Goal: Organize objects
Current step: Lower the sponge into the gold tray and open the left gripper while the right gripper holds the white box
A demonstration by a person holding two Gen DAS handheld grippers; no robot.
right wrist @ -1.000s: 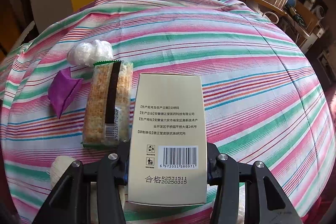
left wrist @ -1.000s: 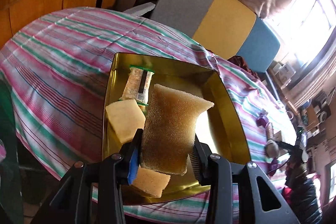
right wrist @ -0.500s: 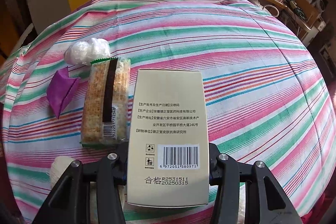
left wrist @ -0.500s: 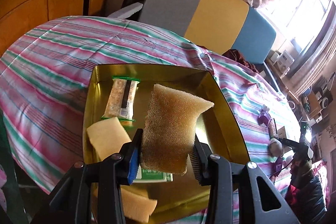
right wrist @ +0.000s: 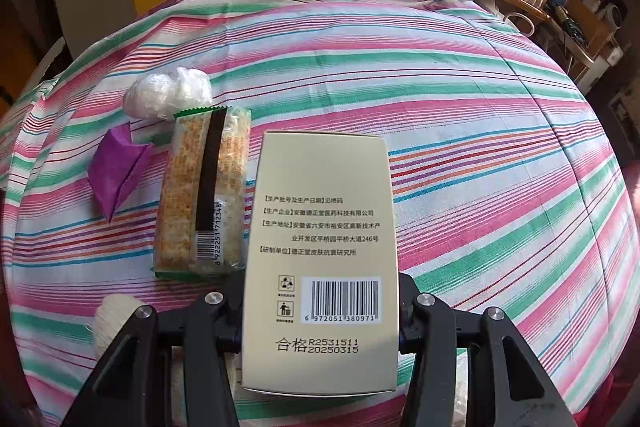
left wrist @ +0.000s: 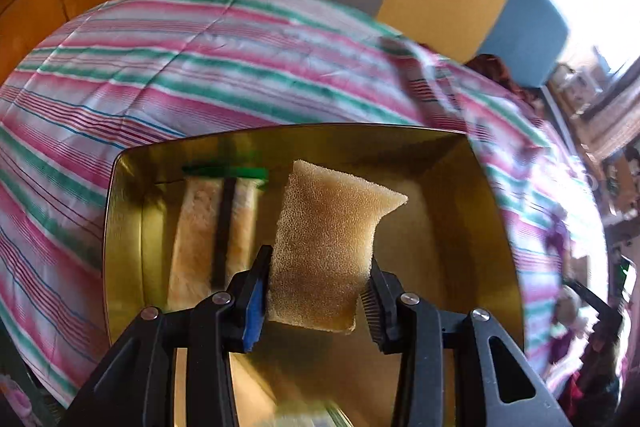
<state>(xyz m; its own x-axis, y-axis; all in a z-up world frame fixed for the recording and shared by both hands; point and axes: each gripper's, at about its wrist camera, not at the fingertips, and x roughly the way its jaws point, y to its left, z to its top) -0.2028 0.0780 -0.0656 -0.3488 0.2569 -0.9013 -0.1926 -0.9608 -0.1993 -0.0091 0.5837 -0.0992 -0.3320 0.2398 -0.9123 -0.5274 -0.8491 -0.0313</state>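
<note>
We see our left gripper [left wrist: 316, 291] clamped on a sponge [left wrist: 328, 247], a tan, coarse-pored slab that stands upright between the fingers, its top corner curling toward the right. It hangs over a gold tray [left wrist: 496, 227] that sits on the striped cloth [left wrist: 200, 75]. Inside the tray, left of the sponge, lies a wrapped cracker pack [left wrist: 212, 231] with a green end seam and a dark strip down its middle; motion blur smears it.

Our right gripper [right wrist: 320, 311] is closed on a cream box [right wrist: 324, 251], held by its long sides, with printed text, a barcode and a date stamp facing us. The box is over the same striped cloth [right wrist: 440, 99], well apart from the tray, which this view does not show.

The tray's near edge is cut off behind the left gripper, and something pale and green at the bottom of the left view is too blurred to name. The box's lower end hides part of the cloth.

Only the right view shows what lies left of the box: a second cracker pack [right wrist: 204, 195] just beside it, a folded purple scrap [right wrist: 116, 175] further left, a crumpled clear wrapper [right wrist: 168, 93] beyond the pack, and a white roundish thing [right wrist: 116, 319] partly behind the gripper. Only the left view shows the tray and the sponge.
</note>
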